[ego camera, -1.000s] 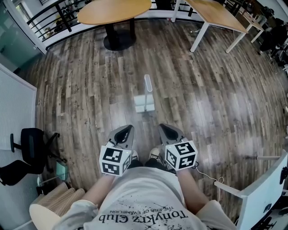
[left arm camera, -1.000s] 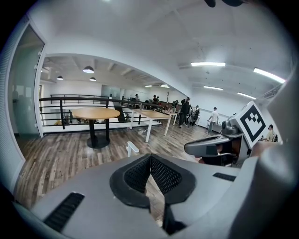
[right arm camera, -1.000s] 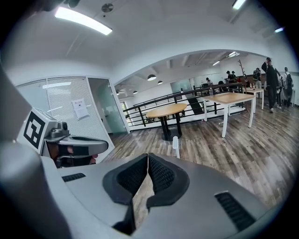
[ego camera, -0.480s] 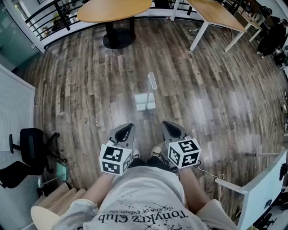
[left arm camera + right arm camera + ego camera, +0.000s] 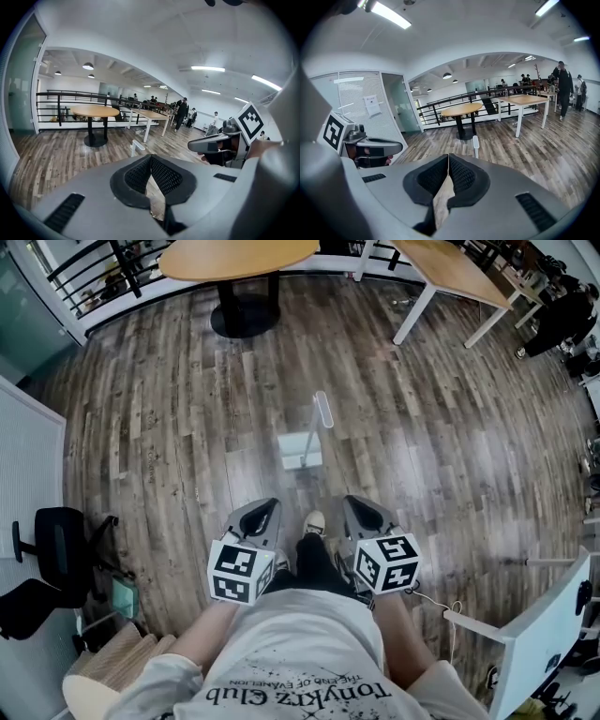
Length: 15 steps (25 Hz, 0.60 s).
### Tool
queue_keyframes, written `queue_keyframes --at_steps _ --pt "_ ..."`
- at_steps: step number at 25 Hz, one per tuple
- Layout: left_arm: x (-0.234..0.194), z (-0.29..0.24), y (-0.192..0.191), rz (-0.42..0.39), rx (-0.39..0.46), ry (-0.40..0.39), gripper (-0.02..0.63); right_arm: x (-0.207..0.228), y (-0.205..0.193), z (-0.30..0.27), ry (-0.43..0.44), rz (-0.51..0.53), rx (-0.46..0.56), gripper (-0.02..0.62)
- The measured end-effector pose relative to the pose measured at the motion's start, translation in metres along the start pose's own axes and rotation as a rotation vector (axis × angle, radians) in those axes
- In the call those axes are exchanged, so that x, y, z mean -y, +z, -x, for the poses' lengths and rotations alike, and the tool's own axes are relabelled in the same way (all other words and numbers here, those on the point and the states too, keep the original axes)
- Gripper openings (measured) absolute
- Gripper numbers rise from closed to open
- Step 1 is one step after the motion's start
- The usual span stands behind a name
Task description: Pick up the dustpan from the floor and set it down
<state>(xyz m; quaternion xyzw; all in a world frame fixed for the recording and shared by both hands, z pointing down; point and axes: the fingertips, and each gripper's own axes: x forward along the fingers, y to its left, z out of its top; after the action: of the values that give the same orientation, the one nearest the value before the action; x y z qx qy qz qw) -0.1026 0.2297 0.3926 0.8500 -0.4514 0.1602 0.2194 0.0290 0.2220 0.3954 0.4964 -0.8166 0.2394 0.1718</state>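
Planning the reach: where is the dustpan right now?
In the head view the dustpan sits on the wood floor at centre, ahead of the person's shoe, short of the round table.

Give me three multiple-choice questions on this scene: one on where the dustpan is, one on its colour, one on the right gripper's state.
1. Where is the dustpan?
A. on a shelf
B. on the floor
C. in a sink

2. What colour is the dustpan?
A. red
B. black
C. white

3. How do the jaws of the right gripper stand?
A. shut, empty
B. wide open
C. shut on the dustpan

Answers:
1 B: it stands on the wood floor, handle up.
2 C: its pan and handle are both white.
3 A: the pads meet at the tips with nothing between them.
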Motion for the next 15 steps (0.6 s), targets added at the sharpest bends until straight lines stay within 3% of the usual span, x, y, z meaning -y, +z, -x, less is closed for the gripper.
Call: queue_keyframes --at_steps 15 --pt "-0.033 -0.097 0.059 0.012 0.003 0.074 0.023 0.077 0.062 -0.085 0.074 0.019 -0.005 0.026"
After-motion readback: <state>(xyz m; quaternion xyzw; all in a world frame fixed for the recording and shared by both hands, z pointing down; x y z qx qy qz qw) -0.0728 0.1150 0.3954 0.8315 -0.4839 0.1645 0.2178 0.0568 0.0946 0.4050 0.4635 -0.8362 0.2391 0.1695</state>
